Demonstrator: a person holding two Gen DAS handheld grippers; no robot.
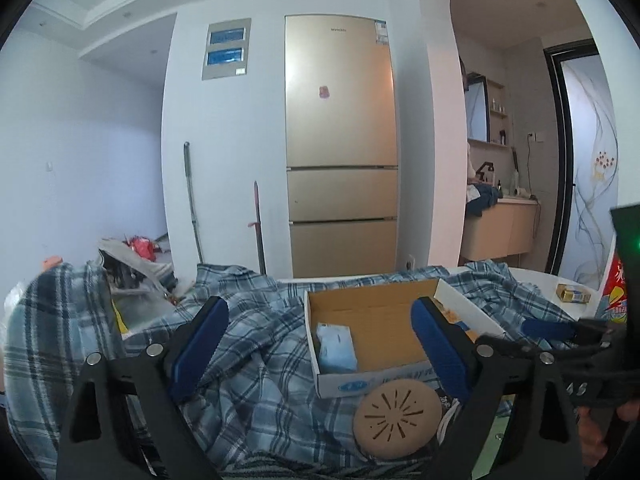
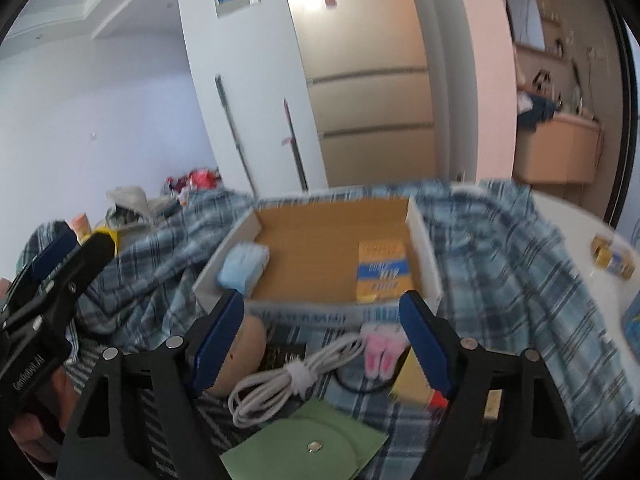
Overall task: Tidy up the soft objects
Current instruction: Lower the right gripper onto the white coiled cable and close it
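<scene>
Fingers on both grippers are standing spread wide with nothing between them. The left gripper (image 1: pixel 320 344) is hovering over the plaid cloth (image 1: pixel 256 360) with its fingers bracketing the near-left part of the cardboard box (image 1: pixel 372 308), and the right gripper (image 2: pixel 322 336) is hanging just in front of that box's near wall, above the small items lying there.

Judging by what is lying where, the organizing is only partly along. Inside the box a light blue soft pack (image 2: pixel 244 266) is sitting against the left wall and an orange and blue packet (image 2: pixel 385 272) is lying toward the right. Still outside, on the cloth in front of the box, are a tan round perforated pad (image 1: pixel 396 420), a coiled white cable (image 2: pixel 288 376), a small pink and white item (image 2: pixel 380 350), a green snap pouch (image 2: pixel 316 444) and a dark flat packet (image 2: pixel 282 356). A small yellow box (image 1: pixel 573 293) is lying apart on the bare white table (image 1: pixel 536 276) to the right.

The right wrist view is blurring, so print on the packets is unreadable and the pink item is hard to identify. Something yellowish is half hidden behind the right gripper's right finger, and the tan pad is partly covered by its left finger. How much of the table the cloth is covering cannot be told.
</scene>
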